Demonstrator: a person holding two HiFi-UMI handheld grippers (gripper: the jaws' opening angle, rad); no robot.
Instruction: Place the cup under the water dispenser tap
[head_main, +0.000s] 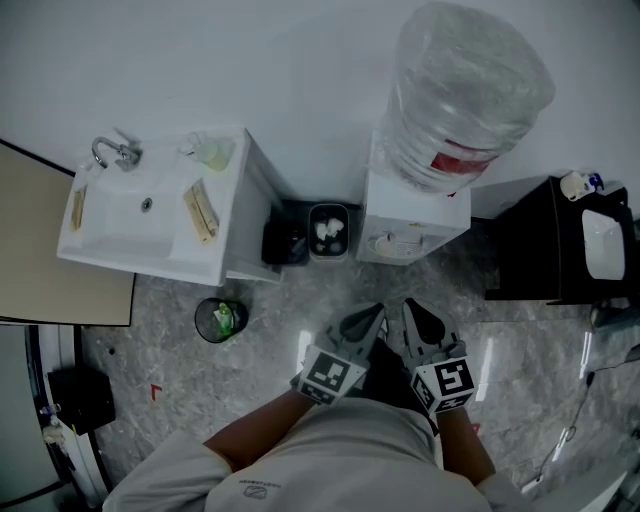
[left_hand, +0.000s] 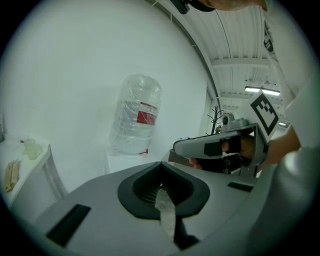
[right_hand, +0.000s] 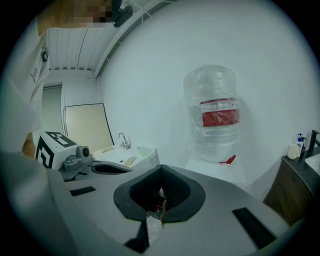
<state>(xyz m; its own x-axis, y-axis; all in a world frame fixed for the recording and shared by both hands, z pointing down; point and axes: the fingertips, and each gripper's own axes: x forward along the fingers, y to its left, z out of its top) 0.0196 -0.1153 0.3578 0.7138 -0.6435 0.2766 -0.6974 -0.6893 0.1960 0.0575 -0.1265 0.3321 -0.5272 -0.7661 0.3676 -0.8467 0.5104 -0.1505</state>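
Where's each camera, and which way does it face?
Head view: on the person's head, looking steeply down at sink, water dispenser; forearms, left gripper, right gripper show.
Left gripper view: on left gripper, facing bottle; shut jaws, right gripper show.
Right gripper view: on right gripper, facing bottle, sink; shut jaws show.
All share the bottle.

ofc pantry w/ sink (head_main: 118, 228), water dispenser (head_main: 412, 222)

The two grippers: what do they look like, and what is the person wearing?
The left gripper and the right gripper match: grey wedge-shaped bodies tapering to black, ribbed tips, each carrying a white cube printed with black square markers. The person wears a pale top with a small dark logo.
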